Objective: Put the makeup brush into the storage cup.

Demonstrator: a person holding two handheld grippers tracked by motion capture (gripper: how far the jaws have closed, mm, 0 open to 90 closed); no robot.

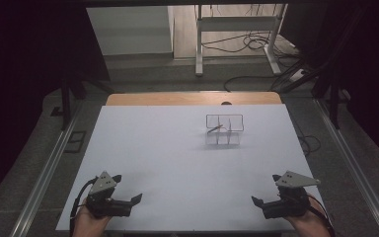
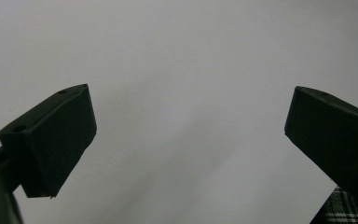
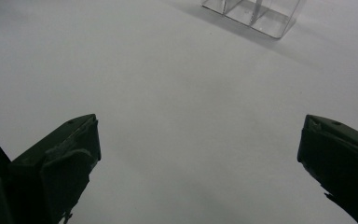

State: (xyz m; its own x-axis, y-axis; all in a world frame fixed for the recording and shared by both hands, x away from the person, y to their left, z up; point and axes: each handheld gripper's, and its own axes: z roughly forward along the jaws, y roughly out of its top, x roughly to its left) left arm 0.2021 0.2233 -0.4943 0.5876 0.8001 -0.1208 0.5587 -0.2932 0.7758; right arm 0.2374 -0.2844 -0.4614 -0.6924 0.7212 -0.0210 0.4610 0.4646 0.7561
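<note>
The white table [image 1: 177,163] is bare but for a clear divided box [image 1: 223,130] toward its far right, a thin stick-like item [image 1: 215,129] leaning in its left compartment. Left gripper [image 1: 137,198] and right gripper [image 1: 254,200] rest at the near edge, jaws wide and holding nothing, well apart from the box, so the handling looks not yet begun

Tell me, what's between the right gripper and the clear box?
Nothing: bare white table lies between the right gripper and the clear box, as the high view shows.
</note>
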